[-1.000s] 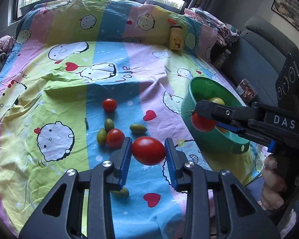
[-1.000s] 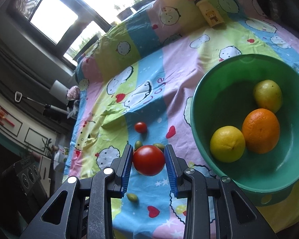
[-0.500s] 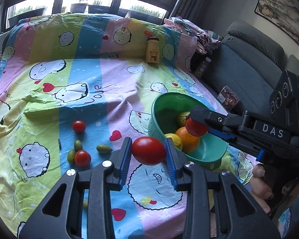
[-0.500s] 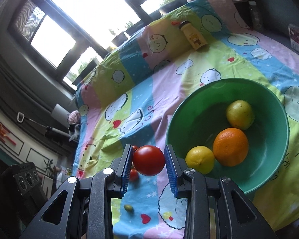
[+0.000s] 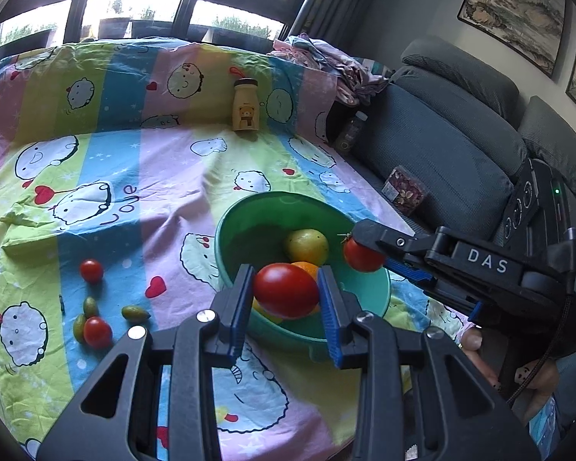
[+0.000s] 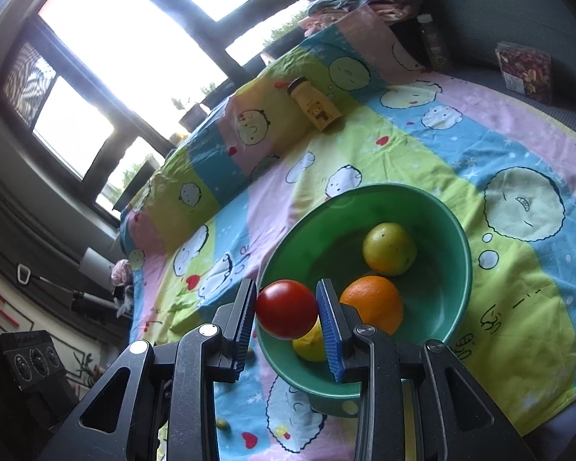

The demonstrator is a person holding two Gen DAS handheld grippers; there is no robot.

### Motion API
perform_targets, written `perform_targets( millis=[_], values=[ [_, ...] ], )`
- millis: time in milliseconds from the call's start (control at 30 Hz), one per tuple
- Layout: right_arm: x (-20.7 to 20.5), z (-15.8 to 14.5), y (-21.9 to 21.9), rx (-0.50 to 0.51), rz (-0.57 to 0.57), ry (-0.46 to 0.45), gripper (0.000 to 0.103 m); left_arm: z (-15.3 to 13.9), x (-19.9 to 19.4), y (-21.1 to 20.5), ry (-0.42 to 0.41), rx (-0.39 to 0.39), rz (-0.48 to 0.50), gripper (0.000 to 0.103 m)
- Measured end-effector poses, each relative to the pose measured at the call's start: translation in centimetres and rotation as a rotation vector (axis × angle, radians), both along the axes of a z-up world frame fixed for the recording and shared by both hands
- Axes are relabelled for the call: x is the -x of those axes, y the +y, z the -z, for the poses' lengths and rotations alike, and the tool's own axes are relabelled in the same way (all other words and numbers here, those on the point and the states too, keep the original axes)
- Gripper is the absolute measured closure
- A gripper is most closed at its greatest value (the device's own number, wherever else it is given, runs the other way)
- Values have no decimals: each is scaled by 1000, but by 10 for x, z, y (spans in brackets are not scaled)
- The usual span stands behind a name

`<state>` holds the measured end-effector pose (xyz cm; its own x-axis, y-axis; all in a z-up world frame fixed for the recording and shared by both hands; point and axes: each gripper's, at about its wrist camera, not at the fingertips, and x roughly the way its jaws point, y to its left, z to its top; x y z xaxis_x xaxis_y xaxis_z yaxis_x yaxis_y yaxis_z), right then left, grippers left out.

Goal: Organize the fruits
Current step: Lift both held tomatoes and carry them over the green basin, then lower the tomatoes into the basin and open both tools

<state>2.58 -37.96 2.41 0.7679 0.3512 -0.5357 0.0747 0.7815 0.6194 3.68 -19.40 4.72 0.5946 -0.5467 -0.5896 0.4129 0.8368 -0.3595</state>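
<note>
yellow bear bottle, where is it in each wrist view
Left wrist: the yellow bear bottle stands upright at upper centre, at the far edge of the cartoon sheet.
Right wrist: the same bottle appears tilted, above centre.
Shared landmark: the green bowl, nearer the camera than the bottle in both.

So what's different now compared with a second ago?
Both claws have carried their tomatoes from above the loose fruit toward the green bowl. The left claw now holds its tomato at the near rim; the right claw holds its tomato over the bowl's edge. Nothing was released. The bowl's citrus and the small fruit on the sheet stayed put.
</note>
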Motion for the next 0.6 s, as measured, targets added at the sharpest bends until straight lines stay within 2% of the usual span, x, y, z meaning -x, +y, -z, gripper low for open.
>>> perform_targets(
  millis=[600],
  values=[
    [-4, 18, -35, -30, 96, 61, 68, 16, -16, -45, 51, -6, 82, 70]
  ],
)
